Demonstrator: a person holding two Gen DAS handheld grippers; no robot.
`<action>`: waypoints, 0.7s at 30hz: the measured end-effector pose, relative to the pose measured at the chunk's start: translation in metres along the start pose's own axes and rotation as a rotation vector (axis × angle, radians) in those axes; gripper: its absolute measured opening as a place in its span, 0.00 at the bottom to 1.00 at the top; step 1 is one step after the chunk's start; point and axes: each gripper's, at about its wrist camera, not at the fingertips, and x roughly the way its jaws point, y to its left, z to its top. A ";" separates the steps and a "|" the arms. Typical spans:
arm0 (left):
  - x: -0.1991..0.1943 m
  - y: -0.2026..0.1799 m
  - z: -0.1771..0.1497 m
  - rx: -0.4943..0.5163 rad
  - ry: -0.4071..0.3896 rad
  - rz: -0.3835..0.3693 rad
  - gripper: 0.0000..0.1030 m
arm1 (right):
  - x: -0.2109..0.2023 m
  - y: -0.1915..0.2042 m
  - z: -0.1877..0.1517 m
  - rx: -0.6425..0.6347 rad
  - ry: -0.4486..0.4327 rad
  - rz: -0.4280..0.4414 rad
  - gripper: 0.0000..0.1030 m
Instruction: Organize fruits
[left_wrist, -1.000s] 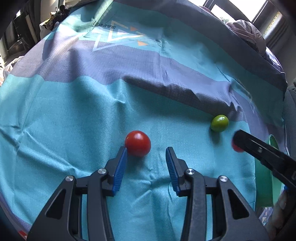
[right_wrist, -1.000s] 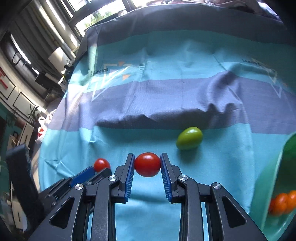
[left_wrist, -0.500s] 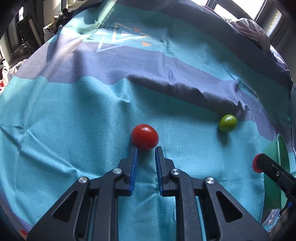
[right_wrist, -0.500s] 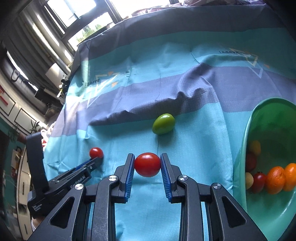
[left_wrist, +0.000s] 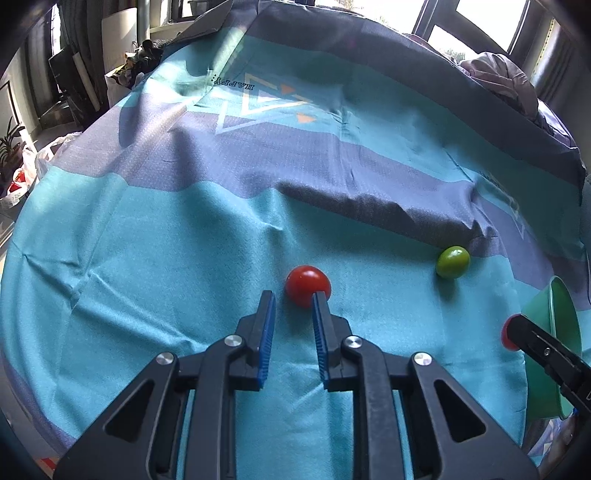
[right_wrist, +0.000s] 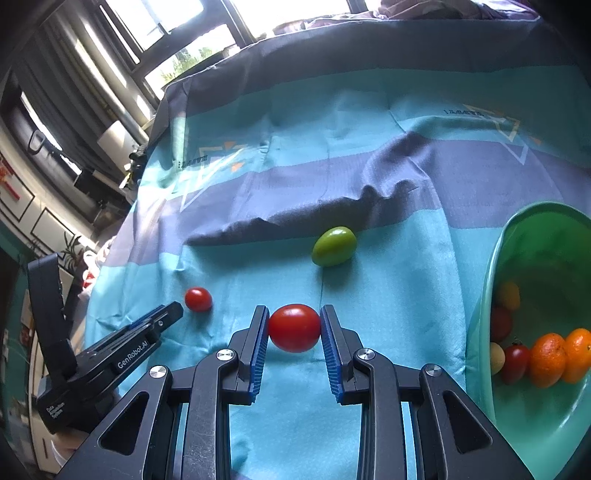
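Note:
My left gripper (left_wrist: 292, 297) is shut with nothing between its blue pads. A small red tomato (left_wrist: 307, 284) lies on the teal cloth just past its right fingertip. From the right wrist view that tomato (right_wrist: 198, 299) sits right at the tip of the left gripper (right_wrist: 173, 309). My right gripper (right_wrist: 293, 312) is shut on a larger red tomato (right_wrist: 294, 328), held just above the cloth. A green oval fruit (right_wrist: 334, 246) lies beyond it near a fold. The green bowl (right_wrist: 480, 314) at the right holds oranges, tomatoes and yellow fruit.
A raised fold in the cloth (left_wrist: 388, 214) runs across behind the green fruit (left_wrist: 453, 262). The bowl's rim (left_wrist: 554, 314) and the right gripper (left_wrist: 517, 334) show at the left view's right edge. Windows and room clutter lie beyond the cloth.
The left jaws went from wide to shut; the small tomato was not caught and sits ahead of the tips. The right gripper carried its tomato right, nearer the bowl.

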 end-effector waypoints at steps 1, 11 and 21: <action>0.000 0.002 0.000 -0.005 0.004 0.000 0.24 | 0.000 0.000 0.000 0.000 -0.001 0.003 0.29; 0.002 0.015 0.017 -0.108 0.014 -0.045 0.40 | -0.003 -0.001 0.002 0.010 -0.006 0.014 0.29; 0.011 0.000 0.016 -0.042 0.003 0.048 0.39 | -0.004 -0.002 0.002 0.008 -0.008 0.025 0.29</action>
